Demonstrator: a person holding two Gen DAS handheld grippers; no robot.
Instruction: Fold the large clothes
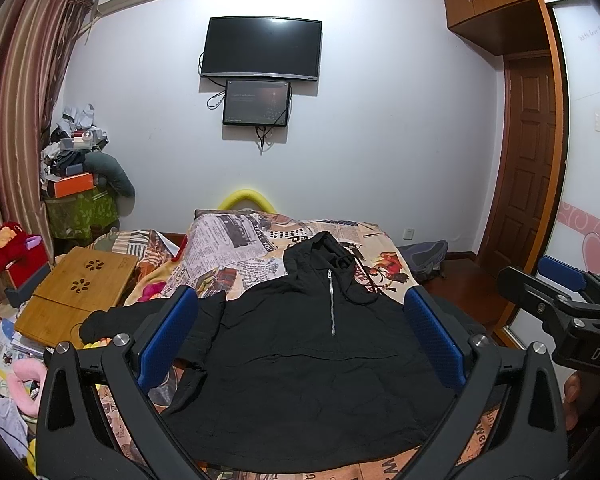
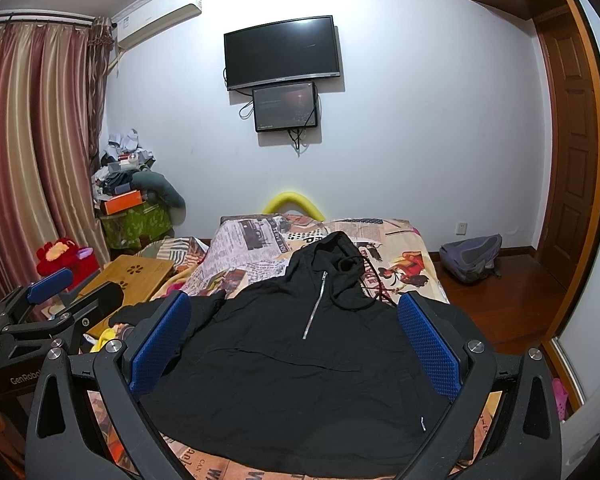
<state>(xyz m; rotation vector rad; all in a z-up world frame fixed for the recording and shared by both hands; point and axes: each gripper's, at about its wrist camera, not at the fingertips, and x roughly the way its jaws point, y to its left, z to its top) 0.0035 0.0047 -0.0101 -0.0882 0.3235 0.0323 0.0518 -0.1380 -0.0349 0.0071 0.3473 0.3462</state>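
A black hooded pullover (image 1: 300, 364) with a short silver zip lies flat, front up, on the bed (image 1: 236, 240), hood toward the far wall. The same pullover (image 2: 292, 376) fills the middle of the right wrist view. My left gripper (image 1: 300, 304) hovers above its near hem, open, blue pads wide apart with nothing between them. My right gripper (image 2: 294, 304) is also open and empty, held above the garment's lower half. In the left wrist view the right gripper (image 1: 556, 280) shows at the right edge; in the right wrist view the left gripper (image 2: 60, 292) shows at the left.
The bed has a newspaper-print cover. A bamboo lap desk (image 1: 76, 296) and soft toys lie at its left, with books and clutter below. A grey backpack (image 2: 472, 258) sits on the wooden floor at right. A TV (image 1: 262, 48) hangs on the far wall.
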